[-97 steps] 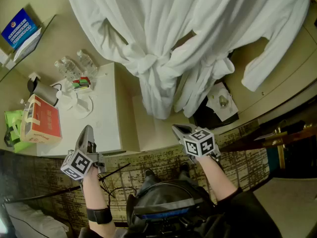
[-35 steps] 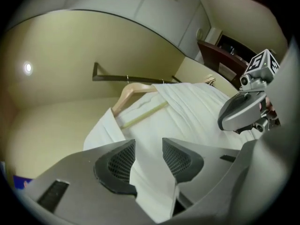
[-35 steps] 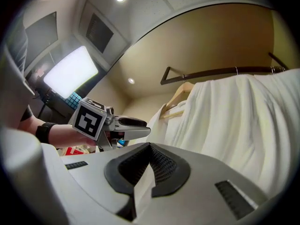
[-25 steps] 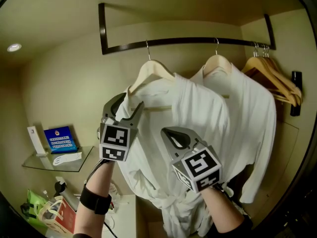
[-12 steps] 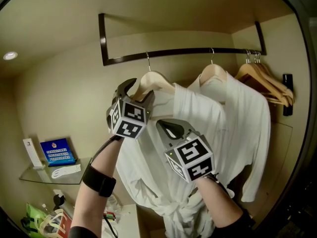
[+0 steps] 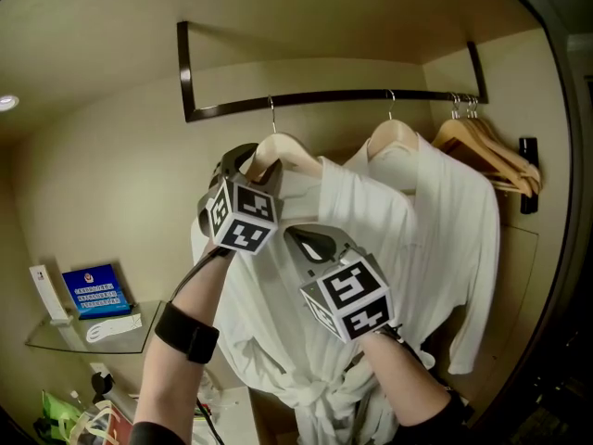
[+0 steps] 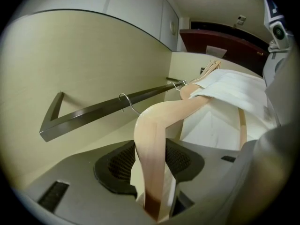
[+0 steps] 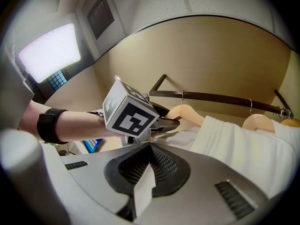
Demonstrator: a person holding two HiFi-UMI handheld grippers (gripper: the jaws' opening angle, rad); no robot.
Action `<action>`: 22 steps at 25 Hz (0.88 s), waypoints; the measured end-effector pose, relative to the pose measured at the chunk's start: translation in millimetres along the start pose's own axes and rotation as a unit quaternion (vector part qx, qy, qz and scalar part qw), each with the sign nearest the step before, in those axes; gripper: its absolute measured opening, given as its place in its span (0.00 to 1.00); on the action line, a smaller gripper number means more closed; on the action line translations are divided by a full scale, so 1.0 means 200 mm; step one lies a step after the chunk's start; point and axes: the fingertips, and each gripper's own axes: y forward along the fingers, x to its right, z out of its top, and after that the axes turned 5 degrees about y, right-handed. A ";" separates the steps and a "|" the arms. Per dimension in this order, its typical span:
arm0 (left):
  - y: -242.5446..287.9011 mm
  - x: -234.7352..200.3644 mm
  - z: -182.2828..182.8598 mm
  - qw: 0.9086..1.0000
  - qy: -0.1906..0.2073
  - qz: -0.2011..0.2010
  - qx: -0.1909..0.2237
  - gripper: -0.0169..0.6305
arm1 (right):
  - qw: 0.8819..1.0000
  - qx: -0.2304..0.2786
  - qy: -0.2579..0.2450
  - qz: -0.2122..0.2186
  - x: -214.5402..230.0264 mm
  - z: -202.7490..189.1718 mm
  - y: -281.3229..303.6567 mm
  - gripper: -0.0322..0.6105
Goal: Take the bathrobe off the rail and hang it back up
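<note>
A white bathrobe (image 6: 324,276) hangs on a wooden hanger (image 6: 287,146) hooked over the dark rail (image 6: 334,97). My left gripper (image 6: 248,160) is raised to that hanger's left arm. In the left gripper view the hanger (image 7: 152,130) runs up between the jaws, which are closing, with thin gaps still beside the wood. My right gripper (image 6: 310,239) is shut, lower, in front of the robe's chest. The right gripper view shows the robe (image 8: 243,144) just beyond the closed tips (image 8: 149,161), with nothing clearly gripped.
A second white robe (image 6: 454,221) hangs on its own hanger to the right. Empty wooden hangers (image 6: 482,142) crowd the rail's right end. A glass shelf (image 6: 56,336) with a blue card (image 6: 91,288) is at lower left. The rail's left bracket (image 6: 183,72) drops from the wall.
My left gripper rose from the robe's shoulder to the hanger's left arm and its jaws now straddle the wood. The right gripper stayed shut and shifted slightly left.
</note>
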 end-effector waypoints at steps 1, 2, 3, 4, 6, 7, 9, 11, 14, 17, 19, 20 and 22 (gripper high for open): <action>0.00 0.00 0.00 1.000 -0.001 0.000 0.002 0.32 | 1.000 -0.001 -0.001 -0.001 0.00 0.00 0.01 0.08; 0.00 0.00 0.00 1.000 -0.004 0.000 0.003 0.32 | 1.000 -0.002 -0.002 -0.002 0.00 -0.01 0.01 0.08; 0.00 -0.01 0.00 1.000 -0.007 0.000 0.004 0.32 | 1.000 -0.002 -0.002 -0.003 0.01 -0.01 0.01 0.08; 0.00 -0.01 0.01 1.000 -0.010 -0.001 0.005 0.32 | 1.000 -0.003 -0.002 -0.004 0.01 -0.01 0.01 0.08; 0.01 -0.01 0.01 1.000 -0.017 -0.001 0.006 0.32 | 1.000 -0.002 0.001 -0.003 0.01 -0.01 0.02 0.08; 0.01 -0.01 0.01 1.000 -0.020 0.000 0.006 0.32 | 1.000 -0.002 0.002 -0.003 0.01 0.00 0.02 0.08; 0.01 -0.01 0.00 1.000 -0.022 0.001 0.006 0.32 | 1.000 -0.001 -0.002 -0.005 0.01 -0.01 0.02 0.08; 0.02 -0.01 0.00 1.000 -0.025 0.003 0.006 0.32 | 1.000 -0.001 -0.003 -0.006 0.01 0.00 0.02 0.08; 0.03 -0.01 0.00 0.999 -0.032 0.002 0.005 0.31 | 1.000 -0.002 0.000 -0.008 0.02 -0.01 0.00 0.08; 0.03 -0.06 0.02 0.999 -0.039 0.014 0.009 0.31 | 1.000 -0.006 0.001 -0.013 0.05 -0.03 -0.02 0.08; 0.01 -0.11 0.05 0.999 -0.040 0.025 0.015 0.31 | 1.000 -0.007 0.003 -0.016 0.06 -0.04 -0.03 0.08; 0.01 -0.13 0.08 0.999 -0.040 0.027 0.017 0.31 | 1.000 -0.006 0.004 -0.018 0.07 -0.03 -0.04 0.08; 0.01 -0.15 0.12 0.999 -0.037 0.028 0.018 0.31 | 1.000 -0.006 0.006 -0.020 0.08 -0.02 -0.06 0.08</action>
